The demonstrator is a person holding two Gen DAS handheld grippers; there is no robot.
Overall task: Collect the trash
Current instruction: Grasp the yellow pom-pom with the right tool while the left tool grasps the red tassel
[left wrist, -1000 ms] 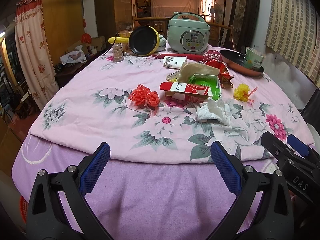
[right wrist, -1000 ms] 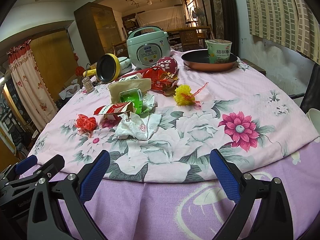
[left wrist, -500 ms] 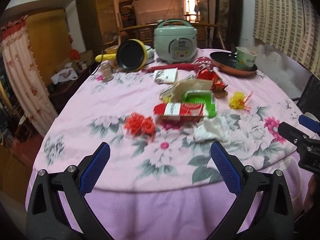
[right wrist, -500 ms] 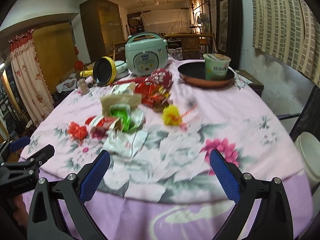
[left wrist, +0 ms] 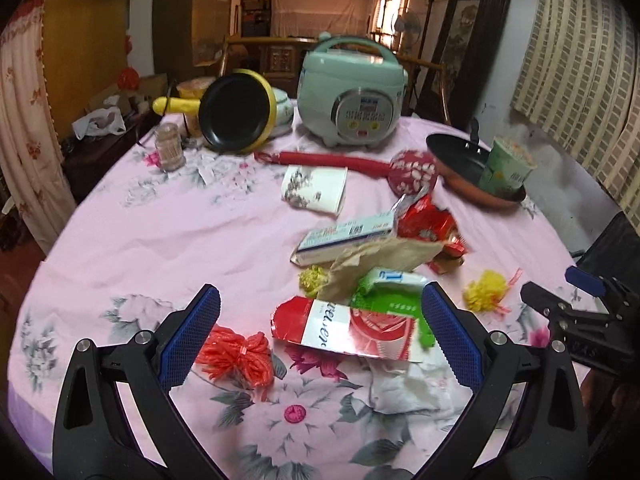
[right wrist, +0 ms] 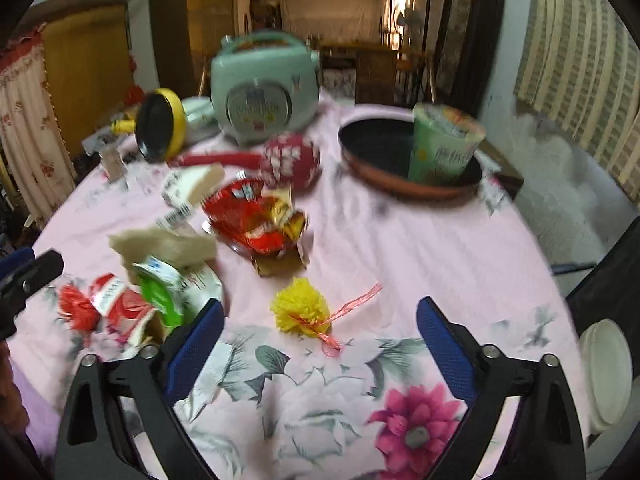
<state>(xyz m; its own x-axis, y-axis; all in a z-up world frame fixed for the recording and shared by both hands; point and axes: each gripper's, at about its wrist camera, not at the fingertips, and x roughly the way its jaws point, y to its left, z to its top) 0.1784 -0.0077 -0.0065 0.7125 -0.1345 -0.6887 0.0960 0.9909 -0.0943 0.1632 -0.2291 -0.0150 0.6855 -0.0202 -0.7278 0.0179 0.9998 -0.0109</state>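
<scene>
From the left wrist camera we're looking over our left gripper (left wrist: 316,338), jaws spread wide with nothing between the pads, hanging over the trash pile on the pink floral tablecloth (left wrist: 152,232). Right under it lies a flattened red and white carton (left wrist: 344,330) with lettering we can only half make out, something like "reusen". Behind that is a green and white packet (left wrist: 388,288) with a blue "1" on it, a crumpled brown paper bag (left wrist: 384,258), and a long white box (left wrist: 346,236) whose print is too small to read. A white tissue wad (left wrist: 408,388) sits just in front of the carton, an orange pom-pom (left wrist: 236,358) to its left, and a yellow pom-pom (left wrist: 486,290) off to the right. At the back stands a mint green rice cooker (left wrist: 352,92) with a panel we can't read, plus a copper-coloured pan (left wrist: 460,160) holding a green noodle cup (left wrist: 506,170). The right wrist view is blurry. Our right gripper (right wrist: 320,328) is also released, jaws wide though they've just been easing in a little, nothing between them, and the yellow pom-pom (right wrist: 300,310) lies on the cloth between the fingertips. The crumpled red snack wrapper (right wrist: 256,222) sits beyond it. The noodle cup (right wrist: 444,148) stands upright inside the pan (right wrist: 372,160), its label unreadable.
</scene>
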